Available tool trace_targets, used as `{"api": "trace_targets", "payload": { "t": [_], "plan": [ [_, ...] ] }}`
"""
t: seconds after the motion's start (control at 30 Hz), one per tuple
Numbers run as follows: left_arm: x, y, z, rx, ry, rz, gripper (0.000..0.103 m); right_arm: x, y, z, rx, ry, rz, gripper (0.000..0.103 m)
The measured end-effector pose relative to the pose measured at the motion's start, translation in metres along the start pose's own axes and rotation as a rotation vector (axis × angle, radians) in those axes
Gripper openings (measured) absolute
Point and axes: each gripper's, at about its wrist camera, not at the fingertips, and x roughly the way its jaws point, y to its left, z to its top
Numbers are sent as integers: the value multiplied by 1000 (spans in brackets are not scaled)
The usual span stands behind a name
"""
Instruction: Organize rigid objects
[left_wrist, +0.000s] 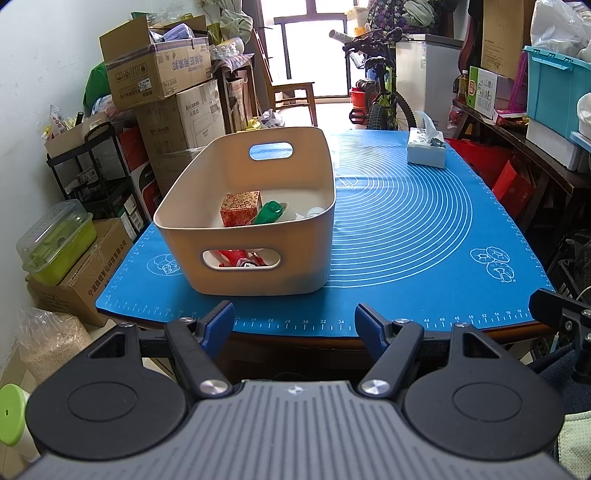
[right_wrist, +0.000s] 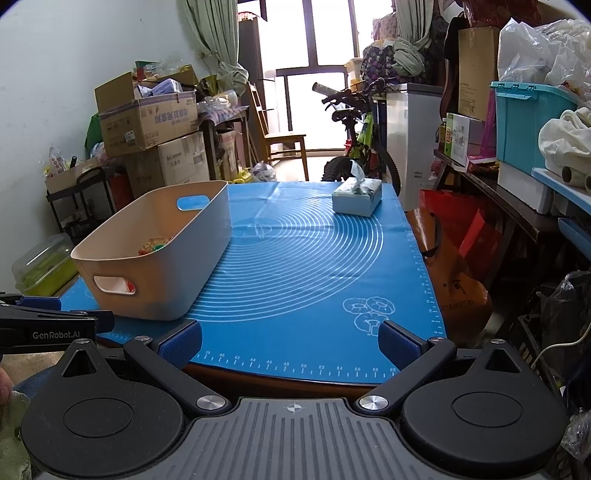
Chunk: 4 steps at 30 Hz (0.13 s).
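Landmark: one beige bin (left_wrist: 251, 218), rectangular, with two cut-out handles, one in each short wall. It stands on the left part of one blue silicone mat (left_wrist: 406, 236) printed with concentric rings and a ruler edge.

Contents of the bin, as far as can be seen:
- One red-and-gold patterned box (left_wrist: 241, 208), upright, near the middle of the floor.
- One green bottle (left_wrist: 269, 212), lying tilted, touching the right side of the patterned box.
- One white item (left_wrist: 316, 212) to the right of the green bottle, mostly hidden by the bin's near wall; its kind cannot be told.
- One red item (left_wrist: 236, 257), seen only through the near handle opening; whether it is a single piece cannot be told.

Outside the bin:
- One tissue box (left_wrist: 426, 147), white and blue, a tissue sticking up, on the mat's far right corner, well apart from the bin.
- No loose items on the mat between bin and tissue box.

Grippers, two:
- One left gripper (left_wrist: 294, 321), in front of the bin's near wall, at the mat's near edge; blue pads spread apart, nothing between them.
- One right gripper (right_wrist: 290, 341), to the right of the bin at the mat's near edge; pads spread wide, nothing held.

Beyond the bin: stacked cardboard cartons (left_wrist: 159, 70), one bicycle (left_wrist: 380, 88), one wooden chair (left_wrist: 291, 92).
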Motion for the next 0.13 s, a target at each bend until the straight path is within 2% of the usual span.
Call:
{"api": "trace_targets", "payload": {
  "t": [0.13],
  "plan": [
    [-1,0,1,3,-3,-2,73,0,0,-1,1,0,0,101]
  ]
}}
